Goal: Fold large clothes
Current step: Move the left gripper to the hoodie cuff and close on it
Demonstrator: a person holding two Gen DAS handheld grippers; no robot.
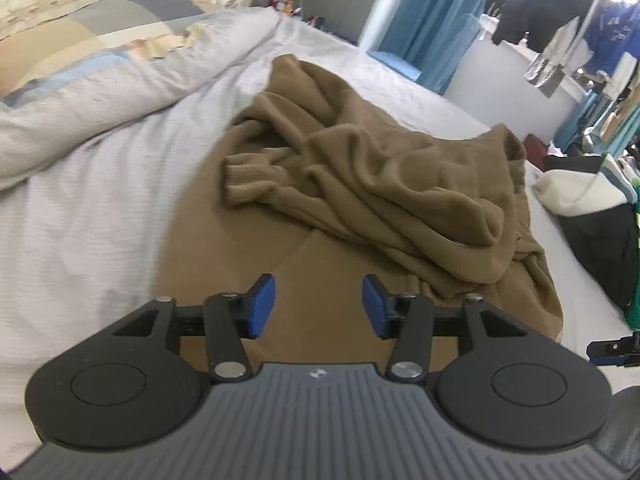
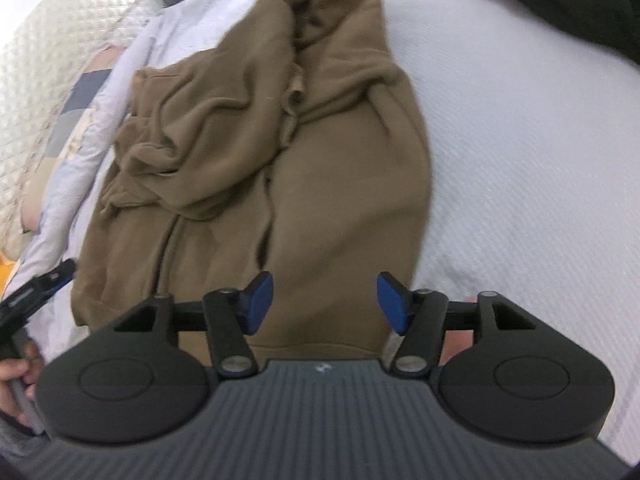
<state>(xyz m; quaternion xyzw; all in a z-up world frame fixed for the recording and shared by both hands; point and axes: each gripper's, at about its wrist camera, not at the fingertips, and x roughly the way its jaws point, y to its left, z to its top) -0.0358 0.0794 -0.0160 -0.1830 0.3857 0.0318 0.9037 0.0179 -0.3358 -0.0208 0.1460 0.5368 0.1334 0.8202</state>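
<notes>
Your plain olive-brown knit sweatshirt (image 1: 360,184) lies on the pale grey-white, finely ribbed bed sheet (image 1: 100,216). Beside it sits a patchwork quilt (image 1: 120,32) of grey, tan, light blue and pink blocks, and behind that a cream quilted headboard (image 2: 60,32) with a diamond pattern. Each tool (image 1: 318,306) you hold is black with bright blue pads (image 2: 262,302). Teal-blue curtains (image 1: 436,12) hang at the back.

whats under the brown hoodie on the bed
The brown hoodie lies on a pale ribbed bedsheet, which shows around it on both sides. Its bunched sleeves are piled on its own flat body. What is directly beneath the fabric is covered.
</notes>
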